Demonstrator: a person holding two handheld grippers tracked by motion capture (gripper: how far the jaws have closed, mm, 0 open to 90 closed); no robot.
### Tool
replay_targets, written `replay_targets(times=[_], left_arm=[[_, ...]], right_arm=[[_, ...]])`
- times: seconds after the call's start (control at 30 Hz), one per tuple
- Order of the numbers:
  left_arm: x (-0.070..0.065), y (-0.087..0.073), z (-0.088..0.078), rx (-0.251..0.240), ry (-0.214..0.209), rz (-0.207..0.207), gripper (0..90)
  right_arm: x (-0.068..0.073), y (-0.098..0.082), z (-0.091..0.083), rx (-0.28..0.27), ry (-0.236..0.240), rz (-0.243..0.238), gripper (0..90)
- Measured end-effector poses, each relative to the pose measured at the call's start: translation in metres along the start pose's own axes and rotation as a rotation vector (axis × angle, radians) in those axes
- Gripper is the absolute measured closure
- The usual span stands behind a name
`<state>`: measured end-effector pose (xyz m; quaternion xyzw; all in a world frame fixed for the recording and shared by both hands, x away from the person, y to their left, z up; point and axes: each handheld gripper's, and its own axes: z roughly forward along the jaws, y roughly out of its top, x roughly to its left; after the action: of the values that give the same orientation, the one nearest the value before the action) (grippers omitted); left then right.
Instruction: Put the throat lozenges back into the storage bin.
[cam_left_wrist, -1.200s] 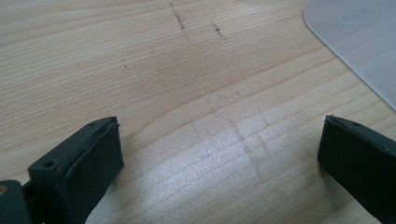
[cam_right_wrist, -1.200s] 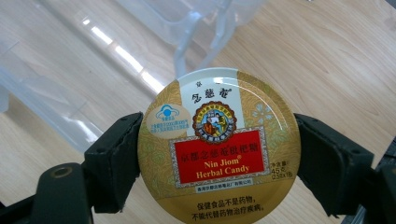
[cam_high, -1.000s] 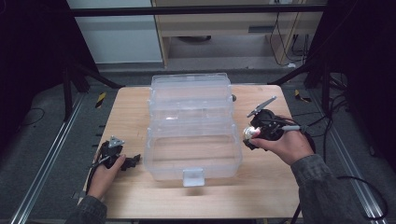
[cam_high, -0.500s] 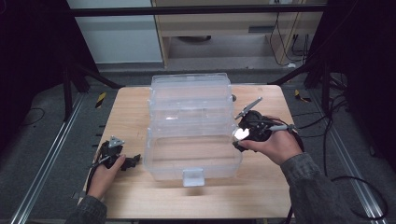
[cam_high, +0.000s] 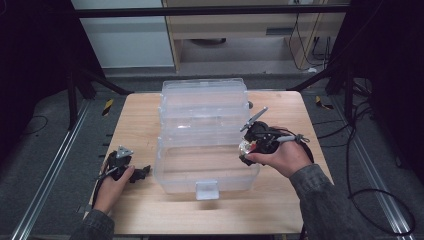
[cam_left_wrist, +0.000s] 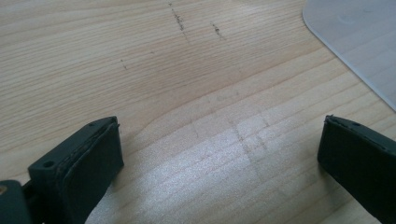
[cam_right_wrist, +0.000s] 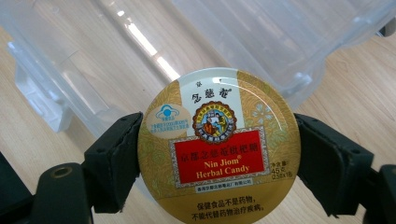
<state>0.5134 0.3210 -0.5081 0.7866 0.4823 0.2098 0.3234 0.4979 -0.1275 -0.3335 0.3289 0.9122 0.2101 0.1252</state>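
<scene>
A round gold tin (cam_right_wrist: 219, 147) labelled Nin Jiom Herbal Candy sits between the jaws of my right gripper (cam_right_wrist: 217, 156), which is shut on its rim. In the high view that right gripper (cam_high: 248, 146) hovers over the right rim of a clear plastic bin (cam_high: 205, 172), and the candy tin (cam_high: 245, 146) shows as a pale spot at its tip. My left gripper (cam_high: 142, 172) rests low on the wooden table (cam_high: 135, 120), just left of the bin. Its jaws stand wide apart in the left gripper view (cam_left_wrist: 219, 154), with bare wood between them.
The clear bin's open lid (cam_high: 202, 102) stands up behind it, across the middle of the table. A corner of the bin (cam_left_wrist: 359, 42) shows at the upper right of the left gripper view. Dark frame rails and cables flank the table.
My right gripper has carried the candy tin leftward, from beside the bin to over its right rim. The left gripper has stayed put.
</scene>
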Motion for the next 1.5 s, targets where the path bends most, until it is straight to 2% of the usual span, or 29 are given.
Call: replay_targets(times=[0.63, 1.5], left_arm=[[0.000, 0.000, 0.000, 0.000, -0.001, 0.001, 0.0], [0.000, 0.000, 0.000, 0.000, -0.001, 0.001, 0.0]], right_arm=[[0.008, -0.002, 0.022, 0.034, 0.021, -0.005, 20.9], [0.010, -0.008, 0.033, 0.055, 0.045, 0.010, 20.9]])
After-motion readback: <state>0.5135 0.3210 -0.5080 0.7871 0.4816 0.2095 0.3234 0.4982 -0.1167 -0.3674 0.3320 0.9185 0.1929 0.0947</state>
